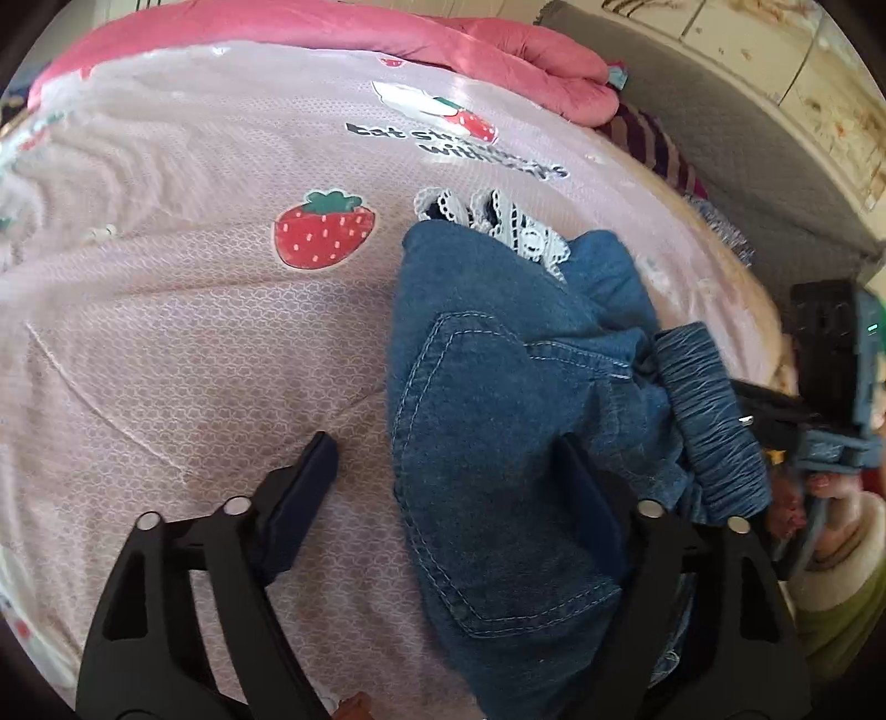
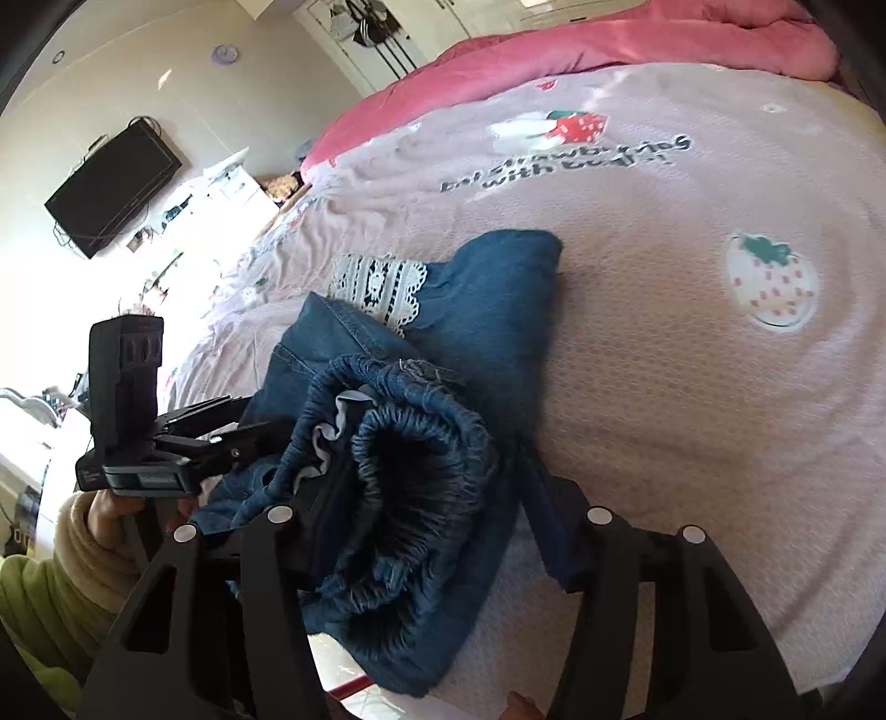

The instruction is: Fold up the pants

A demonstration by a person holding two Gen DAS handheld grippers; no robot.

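Blue denim pants (image 1: 498, 399) with white lace trim (image 1: 498, 219) lie folded on a pink strawberry-print bedspread (image 1: 194, 332). My left gripper (image 1: 443, 487) is open: one finger rests on the bedspread, the other on the denim by the back pocket. In the right wrist view the pants (image 2: 487, 299) lie bunched, the elastic waistband (image 2: 410, 443) rolled open between my fingers. My right gripper (image 2: 421, 526) is open around the waistband end. The left gripper also shows in the right wrist view (image 2: 183, 432), and the right gripper shows in the left wrist view (image 1: 775, 415), touching the waistband (image 1: 709, 421).
A pink quilt (image 1: 443, 50) is heaped at the far end of the bed. A grey headboard (image 1: 747, 155) is at the right. A wall TV (image 2: 111, 188) and cluttered shelves are beyond the bed. The bed edge (image 2: 354, 681) is close below the pants.
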